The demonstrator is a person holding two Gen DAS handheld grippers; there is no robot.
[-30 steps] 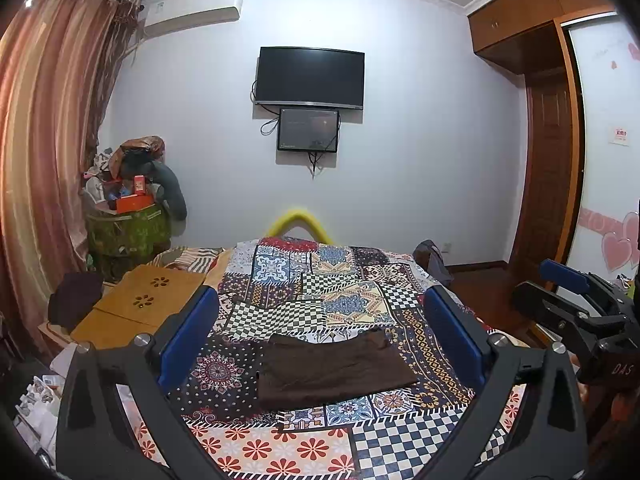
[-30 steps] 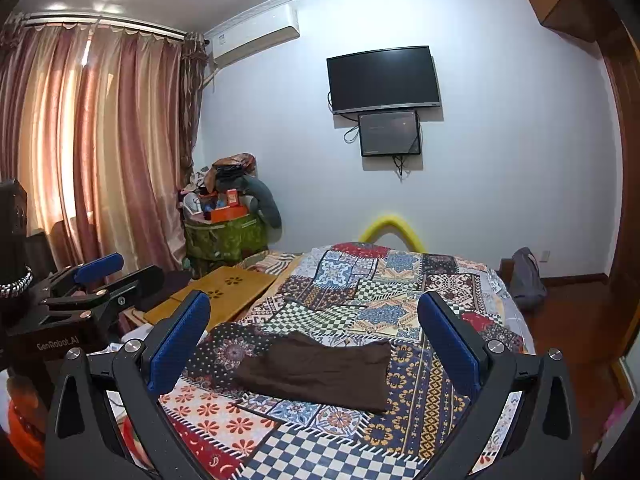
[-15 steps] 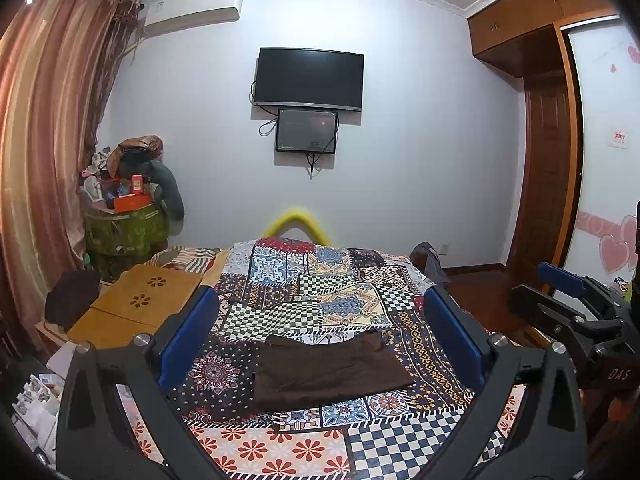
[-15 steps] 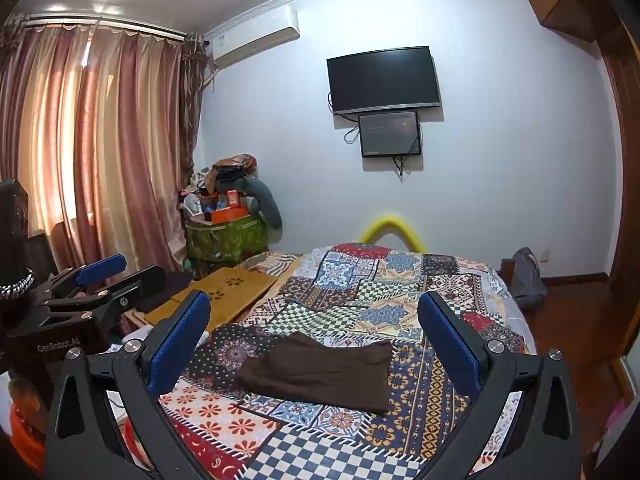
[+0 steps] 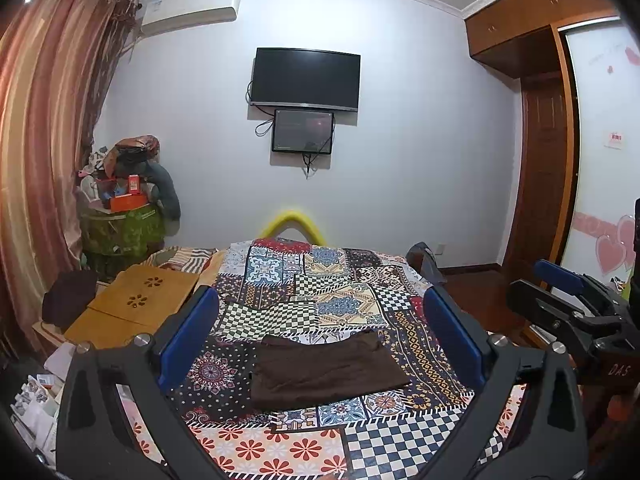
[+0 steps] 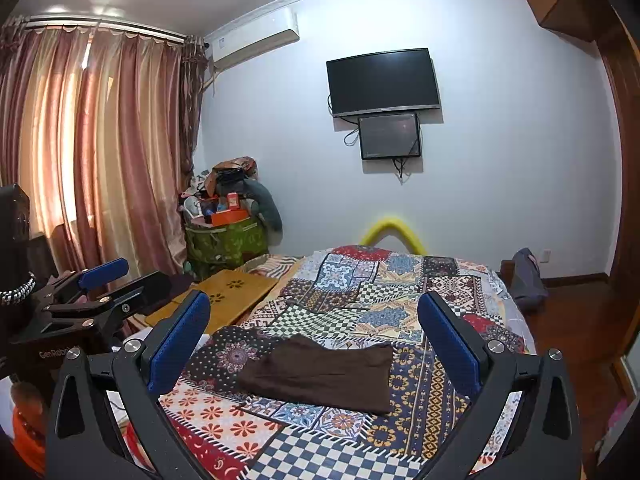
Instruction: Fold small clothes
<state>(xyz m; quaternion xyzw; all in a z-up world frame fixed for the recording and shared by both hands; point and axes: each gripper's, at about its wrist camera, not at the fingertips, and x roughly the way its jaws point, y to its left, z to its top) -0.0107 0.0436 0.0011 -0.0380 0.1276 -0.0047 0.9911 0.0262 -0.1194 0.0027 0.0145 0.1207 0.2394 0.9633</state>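
**ITEM: BROWN GARMENT, FOLDED, ON BED — BOTH GRIPPERS EMPTY**

Left gripper (image 5: 320,336): jaws spread wide, blue pads facing in; nothing held, nothing touched. Held above the near end of the bed, garment framed between the fingers in its view.

Right gripper (image 6: 314,332): same cond. — fully spread, blue-padded, empty, clear of the fabric. Seen also at the right edge of the left wrist view, beside the bed.

Brown garment (image 5: 324,372): dark brown, plain, no print. Laid flat as a rough rectangle w/ a doubled layer visible along the top edge; slight wrinkles. Positioned near the foot of the patchwork bedspread (image 5: 320,296), approx. centred.

Surroundings: wooden lap table (image 5: 132,308) at the bed's left.
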